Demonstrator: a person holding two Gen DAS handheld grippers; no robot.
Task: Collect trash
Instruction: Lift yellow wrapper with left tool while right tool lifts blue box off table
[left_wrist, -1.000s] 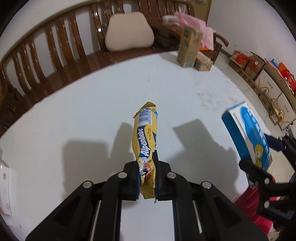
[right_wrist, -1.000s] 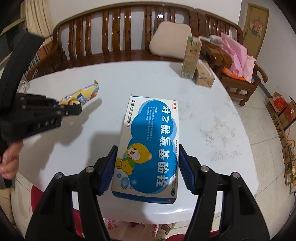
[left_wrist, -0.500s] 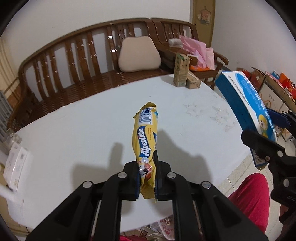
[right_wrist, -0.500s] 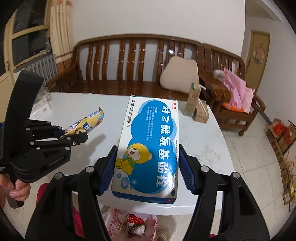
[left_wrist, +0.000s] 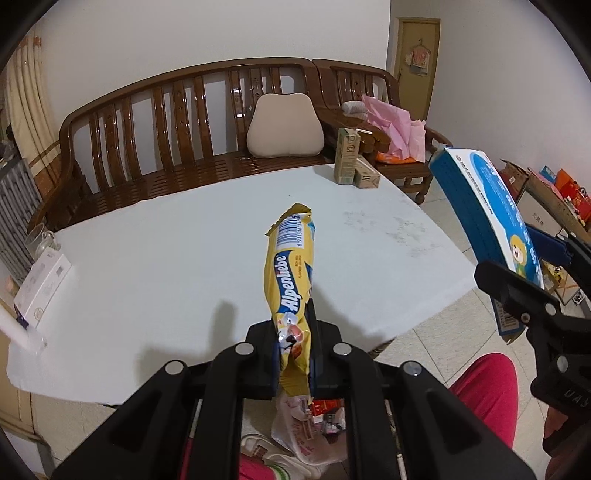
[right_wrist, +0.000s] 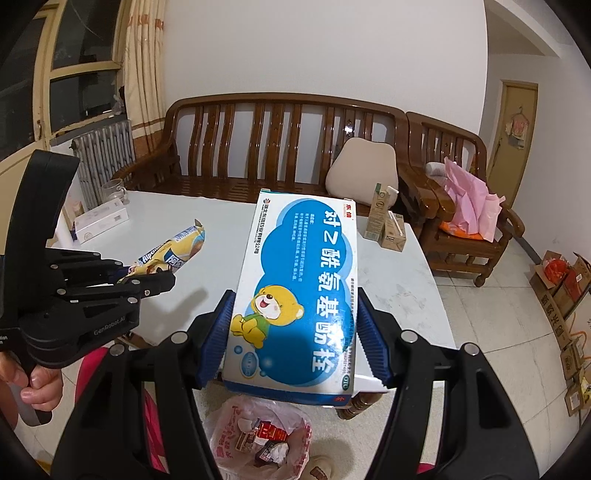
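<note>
My left gripper (left_wrist: 293, 334) is shut on a yellow Alpenliebe candy wrapper (left_wrist: 291, 266), which sticks up and forward above the white table (left_wrist: 166, 266). From the right wrist view the same left gripper (right_wrist: 147, 277) and wrapper (right_wrist: 173, 251) show at the left. The blue and white medicine box (right_wrist: 297, 295) with a cartoon bear sits pinched between the blue pads (right_wrist: 218, 339) of my right gripper (right_wrist: 295, 343). That box (left_wrist: 480, 210) also appears at the right of the left wrist view. A translucent trash bag (right_wrist: 258, 432) with wrappers inside lies on the floor below both grippers.
Two drink cartons (left_wrist: 352, 162) stand at the table's far edge. A white box (left_wrist: 40, 288) and a glass (left_wrist: 38, 236) sit at the left edge. A wooden bench (left_wrist: 166, 122) with a cushion is behind. Cardboard boxes (right_wrist: 561, 288) line the floor at right. A red-clothed leg (left_wrist: 484, 391) is near.
Both grippers have pulled back from the table and risen with their items. The table now looks farther off, and the trash bag on the floor has come into view below.
</note>
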